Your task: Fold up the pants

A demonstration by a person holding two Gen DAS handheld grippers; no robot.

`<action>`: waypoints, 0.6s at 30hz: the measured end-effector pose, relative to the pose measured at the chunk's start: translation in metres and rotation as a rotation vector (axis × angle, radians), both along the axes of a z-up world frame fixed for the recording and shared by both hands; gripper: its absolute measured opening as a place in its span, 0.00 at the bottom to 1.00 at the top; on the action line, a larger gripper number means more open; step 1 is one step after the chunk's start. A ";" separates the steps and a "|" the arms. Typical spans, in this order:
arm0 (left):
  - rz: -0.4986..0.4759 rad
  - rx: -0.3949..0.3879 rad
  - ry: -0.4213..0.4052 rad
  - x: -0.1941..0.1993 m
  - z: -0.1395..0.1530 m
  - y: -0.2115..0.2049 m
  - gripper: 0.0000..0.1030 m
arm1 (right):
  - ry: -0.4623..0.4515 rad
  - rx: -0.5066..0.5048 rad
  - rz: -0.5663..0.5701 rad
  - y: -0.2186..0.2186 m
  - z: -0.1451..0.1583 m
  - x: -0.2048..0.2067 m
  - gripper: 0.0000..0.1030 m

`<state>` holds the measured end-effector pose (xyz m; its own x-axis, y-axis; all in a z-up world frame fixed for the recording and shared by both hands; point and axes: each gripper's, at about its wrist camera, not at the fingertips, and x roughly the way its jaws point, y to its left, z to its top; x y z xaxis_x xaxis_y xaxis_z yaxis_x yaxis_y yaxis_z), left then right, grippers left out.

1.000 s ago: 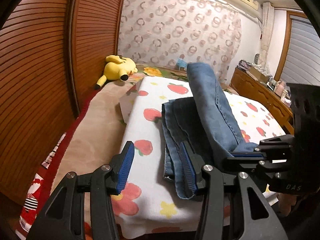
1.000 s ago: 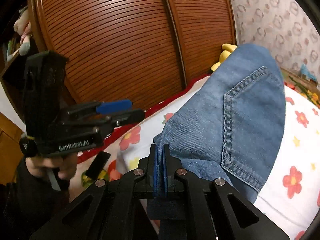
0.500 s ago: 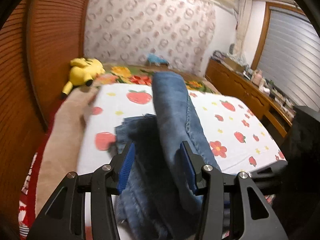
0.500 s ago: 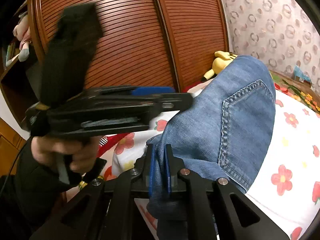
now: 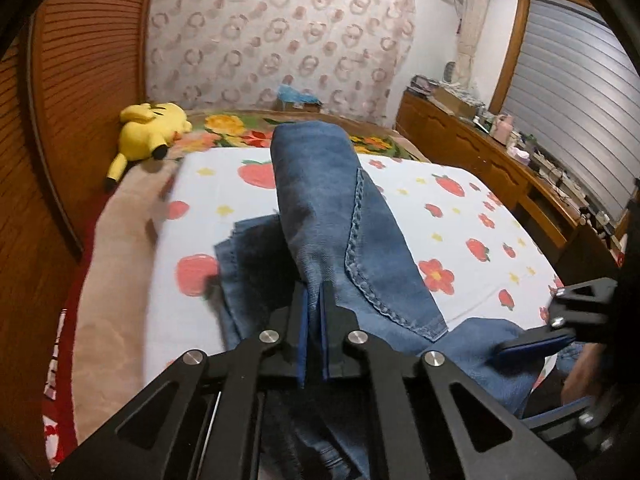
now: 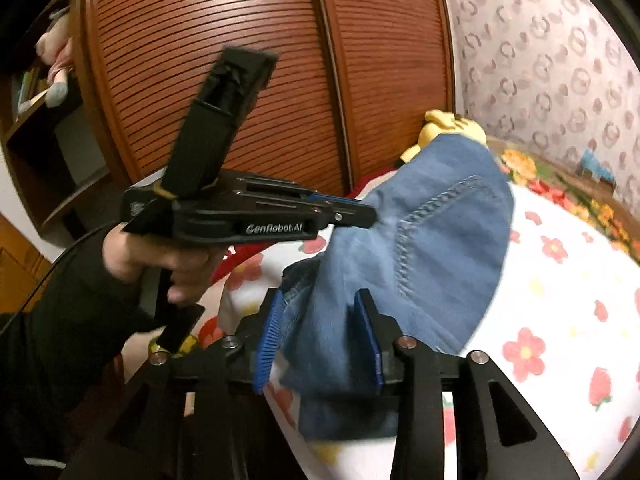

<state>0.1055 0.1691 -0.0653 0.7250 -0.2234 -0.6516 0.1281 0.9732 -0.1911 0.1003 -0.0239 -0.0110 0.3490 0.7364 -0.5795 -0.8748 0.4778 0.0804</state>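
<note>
Left wrist view: left claw (image 5: 314,292) clamps a fold of the jeans (image 5: 320,200) raised above the strawberry-print bed sheet (image 5: 460,220).
Right wrist view: right claw (image 6: 320,332) is opening, denim hanging between its separated pads.

Black tongs (image 5: 314,304) with blue ribbed pads, silver screws, white "GenRobot.AI" lettering, black sleeve (image 6: 52,320).

wrist views close, sharing jeans (image 5: 320,208)
</note>
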 end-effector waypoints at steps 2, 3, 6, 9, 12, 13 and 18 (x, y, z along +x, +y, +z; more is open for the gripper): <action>0.015 0.002 -0.011 -0.005 0.002 0.006 0.06 | -0.034 -0.005 -0.002 -0.005 0.003 -0.007 0.44; 0.022 0.002 -0.016 -0.008 0.003 0.009 0.06 | -0.055 -0.007 -0.012 -0.007 0.004 -0.009 0.46; 0.060 0.045 -0.010 -0.011 -0.003 0.014 0.06 | -0.070 -0.007 -0.059 -0.012 0.002 -0.005 0.59; 0.076 0.081 0.035 -0.007 -0.022 0.018 0.06 | -0.085 -0.041 -0.119 -0.007 -0.004 0.007 0.65; 0.088 0.092 0.072 -0.003 -0.041 0.021 0.06 | -0.076 -0.030 -0.139 0.003 -0.008 0.017 0.65; 0.092 0.093 0.077 -0.002 -0.044 0.021 0.06 | -0.062 -0.020 -0.152 0.004 -0.008 0.021 0.65; 0.087 0.101 0.082 -0.001 -0.049 0.020 0.06 | -0.079 0.027 -0.180 -0.006 -0.001 0.023 0.65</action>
